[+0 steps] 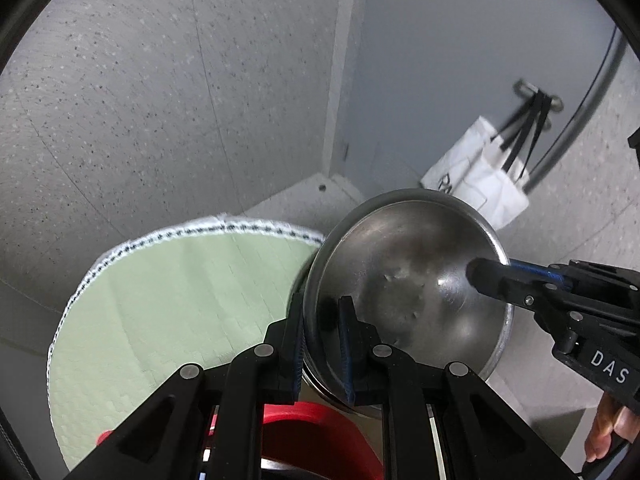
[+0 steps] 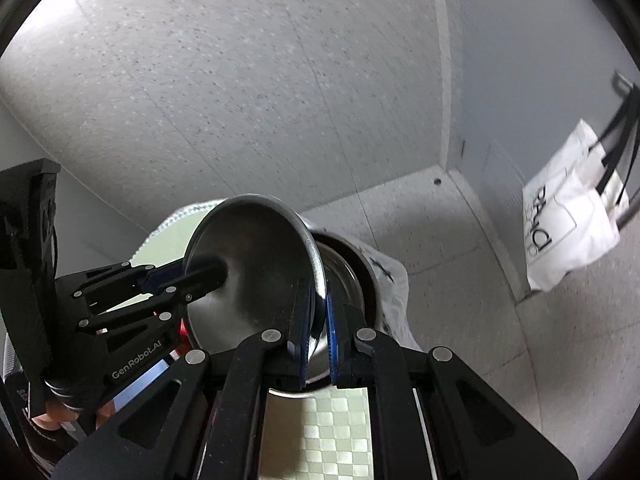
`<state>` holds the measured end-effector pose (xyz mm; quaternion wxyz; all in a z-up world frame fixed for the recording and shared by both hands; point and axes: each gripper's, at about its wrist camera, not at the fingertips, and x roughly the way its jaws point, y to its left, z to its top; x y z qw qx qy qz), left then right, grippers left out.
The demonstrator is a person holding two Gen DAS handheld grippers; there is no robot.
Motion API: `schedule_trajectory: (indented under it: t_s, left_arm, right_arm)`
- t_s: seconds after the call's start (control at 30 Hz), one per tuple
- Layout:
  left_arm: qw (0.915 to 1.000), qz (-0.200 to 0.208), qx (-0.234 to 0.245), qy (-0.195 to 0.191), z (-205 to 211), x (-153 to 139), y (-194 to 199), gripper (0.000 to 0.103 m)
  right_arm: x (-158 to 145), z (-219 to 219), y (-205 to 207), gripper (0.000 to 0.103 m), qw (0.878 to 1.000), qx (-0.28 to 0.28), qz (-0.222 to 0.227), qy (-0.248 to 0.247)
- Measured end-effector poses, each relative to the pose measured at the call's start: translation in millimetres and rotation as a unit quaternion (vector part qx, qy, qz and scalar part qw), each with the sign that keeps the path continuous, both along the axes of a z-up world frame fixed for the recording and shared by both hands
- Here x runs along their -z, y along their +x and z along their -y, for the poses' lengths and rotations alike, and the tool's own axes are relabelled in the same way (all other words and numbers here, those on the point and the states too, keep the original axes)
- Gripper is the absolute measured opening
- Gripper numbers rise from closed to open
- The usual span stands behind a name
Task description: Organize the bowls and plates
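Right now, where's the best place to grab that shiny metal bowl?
By its thin rim, from opposite sides, one finger inside and one outside. The metal bowl is wide, smooth and curved; the left gripper and right gripper each pinch its edge like that.

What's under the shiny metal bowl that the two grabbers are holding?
A second metal bowl sits right below the top bowl, partly hidden by it. Below are a green mat and something red, mostly covered.

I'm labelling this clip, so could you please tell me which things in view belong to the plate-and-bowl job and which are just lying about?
Belongs to the job:
- steel bowl, rim pinched by the left claw and the right claw
- second steel vessel beneath it
- red dish

Just lying about:
- white tote bag hanging on the wall
- green placemat
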<state>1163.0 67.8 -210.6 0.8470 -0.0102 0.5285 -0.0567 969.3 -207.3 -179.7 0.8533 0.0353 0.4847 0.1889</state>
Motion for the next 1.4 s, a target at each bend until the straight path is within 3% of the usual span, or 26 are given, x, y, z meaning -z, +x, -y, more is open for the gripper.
schedule_trajectory:
  t_s: [0.3, 0.57, 0.7, 0.77, 0.83, 0.93, 1.03, 1.23, 1.4]
  left_arm:
    - [0.9996, -0.021, -0.001, 0.019, 23.9, 24.8, 28.7, 0.012]
    - [0.9994, -0.027, 0.008, 0.019, 29.0, 44.6, 27.9, 0.016]
    - [0.9998, -0.018, 0.007, 0.004, 28.5, 40.7, 22.7, 0.027]
    - [0.9999, -0.005, 0.010, 0.000, 28.1, 33.1, 16.8, 0.038]
    - [0.9997, 0.020, 0.005, 0.014, 26.9, 21.8, 7.7, 0.057]
    - [0.9986, 0.052, -0.002, 0.012, 18.9, 6.2, -5.7, 0.080]
    - [0.9970, 0.076, -0.012, 0.009, 9.4, -7.0, -18.5, 0.090]
    - [0.9961, 0.083, -0.027, 0.012, -9.4, -10.2, -31.7, 0.095]
    - [0.9975, 0.062, -0.034, 0.008, -17.3, -3.5, -30.5, 0.095]
  right_arm:
    - [31.5, 1.8, 2.1, 0.007, 0.999, 0.010, -0.029, -0.013]
    - [44.4, -1.3, 5.0, 0.011, 0.999, 0.026, -0.024, -0.038]
    - [44.1, 1.9, 1.5, 0.024, 0.999, 0.031, -0.019, -0.028]
    - [39.7, 3.4, -3.6, 0.044, 0.999, 0.033, -0.009, -0.018]
    - [31.1, 4.9, -11.2, 0.053, 0.999, 0.038, 0.010, -0.018]
    - [14.9, 10.4, -22.4, 0.055, 0.998, 0.047, 0.033, -0.003]
    - [-2.2, 21.1, -38.2, 0.063, 0.995, 0.069, 0.066, 0.011]
    - [-8.3, 46.7, -61.2, 0.072, 0.987, 0.126, 0.094, 0.035]
    - [12.3, 55.4, -60.2, 0.072, 0.985, 0.147, 0.060, 0.063]
